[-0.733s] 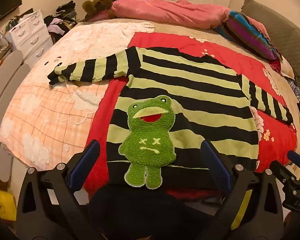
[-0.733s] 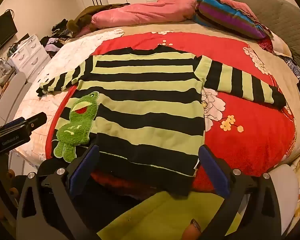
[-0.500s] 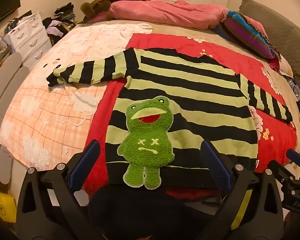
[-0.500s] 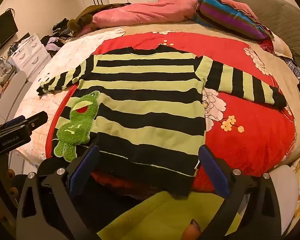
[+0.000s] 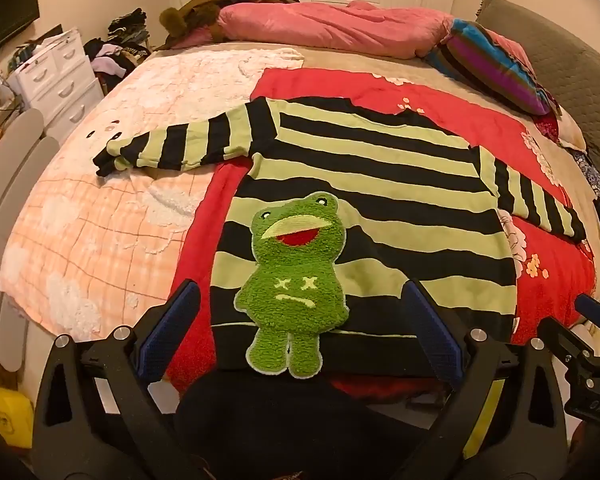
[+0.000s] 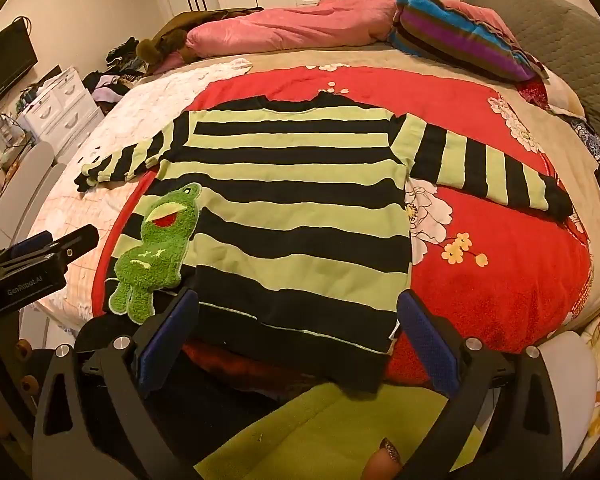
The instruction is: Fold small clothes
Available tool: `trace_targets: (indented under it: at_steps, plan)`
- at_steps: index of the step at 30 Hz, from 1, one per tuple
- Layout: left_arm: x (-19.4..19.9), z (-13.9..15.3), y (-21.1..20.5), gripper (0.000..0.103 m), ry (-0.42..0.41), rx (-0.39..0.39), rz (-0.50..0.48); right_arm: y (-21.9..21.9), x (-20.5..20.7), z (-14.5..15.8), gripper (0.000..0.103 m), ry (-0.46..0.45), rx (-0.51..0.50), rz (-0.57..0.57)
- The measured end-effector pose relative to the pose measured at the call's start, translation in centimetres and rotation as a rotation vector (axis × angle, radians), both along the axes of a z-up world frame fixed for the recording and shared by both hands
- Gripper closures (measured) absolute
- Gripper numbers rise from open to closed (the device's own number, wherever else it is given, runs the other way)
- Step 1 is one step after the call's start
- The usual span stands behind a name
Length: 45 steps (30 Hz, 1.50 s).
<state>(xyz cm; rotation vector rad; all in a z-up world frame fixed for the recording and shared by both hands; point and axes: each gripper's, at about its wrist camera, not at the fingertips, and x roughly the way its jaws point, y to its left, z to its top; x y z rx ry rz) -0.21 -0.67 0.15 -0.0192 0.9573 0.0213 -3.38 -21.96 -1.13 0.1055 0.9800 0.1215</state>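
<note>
Striped sweater flat on bed — both tongs wide apart, tilted down over hem

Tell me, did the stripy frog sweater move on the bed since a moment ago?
No. The stripy sweater lies spread flat in the same spot on the red blanket, its right sleeve beside the same white flower print; only the camera shifted slightly.
</note>
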Motion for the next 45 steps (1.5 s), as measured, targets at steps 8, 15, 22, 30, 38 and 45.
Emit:
trace_targets:
  at_steps: [8, 15, 22, 30, 38, 45]
  plan:
    - [-0.01, 0.12, -0.04, 0.009, -0.004, 0.001, -0.002, 0.12, -0.22, 0.06, 0.004, -0.003, -0.001, 0.001]
    - [-0.01, 0.24, -0.05, 0.009, -0.005, 0.002, -0.001, 0.14, -0.19, -0.02, 0.004, -0.002, 0.0, 0.0]
    - [-0.03, 0.26, -0.06, 0.009, -0.006, 0.003, 0.0, 0.11, -0.19, -0.07, 0.004, -0.003, 0.0, 0.0]
    - [-0.05, 0.27, -0.05, 0.009, -0.007, 0.003, 0.0, 0.1, -0.18, -0.11, 0.004, -0.002, 0.0, 0.001]
    - [-0.09, 0.28, -0.08, 0.009, -0.007, 0.004, 0.0, 0.09, -0.14, -0.15, 0.004, 0.0, 0.001, 0.001]
    - [-0.1, 0.25, -0.12, 0.009, -0.006, 0.006, 0.0, 0.04, -0.02, -0.26, 0.004, -0.001, 0.002, 0.001]
